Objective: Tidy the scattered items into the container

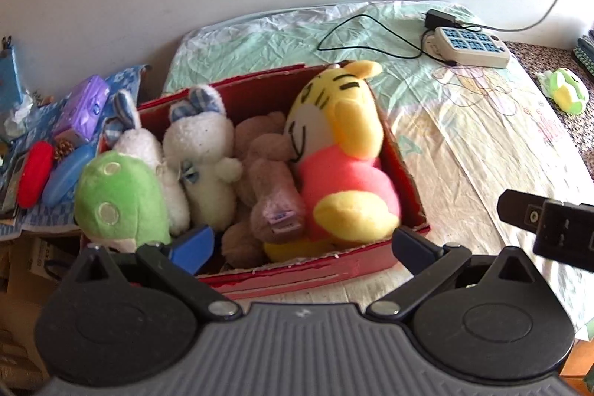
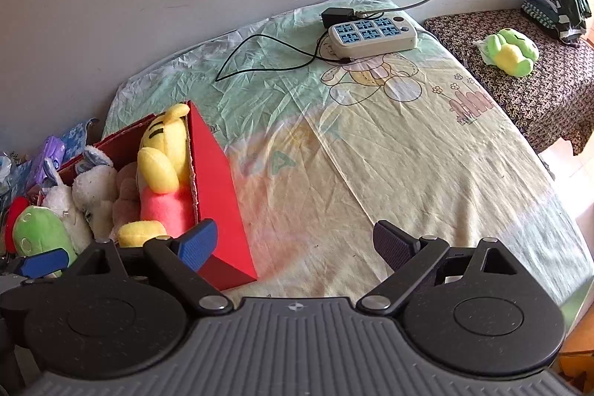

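Left wrist view: your left claw [image 1: 302, 247] is spread wide and holds nothing, poised over the near wall of the red box [image 1: 297, 275]. Inside the box, from 9 o'clock to 3 o'clock, sit a green plush [image 1: 118, 199], two white rabbits [image 1: 204, 158], a brown bear [image 1: 267, 180] and the yellow tiger plush [image 1: 341, 151], packed touching one another. At 9 o'clock, outside the box, a purple pack [image 1: 83, 106] lies among small clutter. At 1 o'clock a white power strip [image 1: 471, 45] rests on the bed sheet [image 1: 445, 121].

Right wrist view shows your right claw [image 2: 295, 245], also wide and empty, hanging above bare sheet just beside the box's right wall. One task item lies outside the box: a small green frog plush [image 2: 510, 51] at 2 o'clock, on the dark patterned cloth [image 2: 538, 91], well apart from the box, near folded clothes [image 2: 557, 6].
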Motion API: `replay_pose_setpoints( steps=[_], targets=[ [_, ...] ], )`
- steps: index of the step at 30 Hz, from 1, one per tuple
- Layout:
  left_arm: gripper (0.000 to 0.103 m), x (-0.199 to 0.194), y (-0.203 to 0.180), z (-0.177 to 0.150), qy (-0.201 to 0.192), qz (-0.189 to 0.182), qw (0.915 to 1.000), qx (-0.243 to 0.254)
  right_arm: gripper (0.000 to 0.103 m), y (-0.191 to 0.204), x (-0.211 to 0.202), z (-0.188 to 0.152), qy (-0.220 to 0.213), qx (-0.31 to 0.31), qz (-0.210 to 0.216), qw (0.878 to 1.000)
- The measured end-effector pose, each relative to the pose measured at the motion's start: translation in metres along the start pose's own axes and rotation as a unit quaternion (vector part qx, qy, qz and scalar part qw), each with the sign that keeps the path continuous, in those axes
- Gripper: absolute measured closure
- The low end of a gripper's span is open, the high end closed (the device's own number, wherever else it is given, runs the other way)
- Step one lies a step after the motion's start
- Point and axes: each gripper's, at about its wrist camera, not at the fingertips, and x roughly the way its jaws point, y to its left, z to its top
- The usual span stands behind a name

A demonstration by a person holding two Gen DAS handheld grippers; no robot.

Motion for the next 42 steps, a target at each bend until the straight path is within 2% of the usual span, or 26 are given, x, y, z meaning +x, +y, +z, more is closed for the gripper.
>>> replay_pose_setpoints(
  steps=[8, 15, 21, 26, 31, 42],
  targets=[
    [0.001, -0.009, 0.027, -0.001, -0.002, 0.053, 0.9972, -0.053, 0.01, 0.026, 0.006, 0.015, 0.005, -0.062, 0.048, 0.997],
    [0.001, -0.018, 0.059, -0.011, -0.003, 0.105, 0.9888, -0.106, 0.01, 0.064, 0.013, 0.016, 0.011, -0.121, 0.09, 0.988],
    [0.001, -0.021, 0.083, -0.017, 0.002, 0.128, 0.9825, -0.136, 0.01, 0.094, 0.014, 0.012, 0.013, -0.159, 0.113, 0.981],
    [0.001, -0.02, 0.095, -0.017, 0.002, 0.129, 0.9812, -0.143, 0.01, 0.11, 0.014, 0.012, 0.01, -0.171, 0.117, 0.978],
    [0.001, -0.014, 0.104, -0.014, 0.01, 0.114, 0.9827, -0.146, 0.01, 0.118, 0.014, 0.013, 0.007, -0.173, 0.104, 0.979],
    [0.001, -0.006, 0.127, -0.01, 0.024, 0.096, 0.9861, -0.134, 0.01, 0.14, 0.011, 0.016, 0.013, -0.152, 0.094, 0.984]
  ],
)
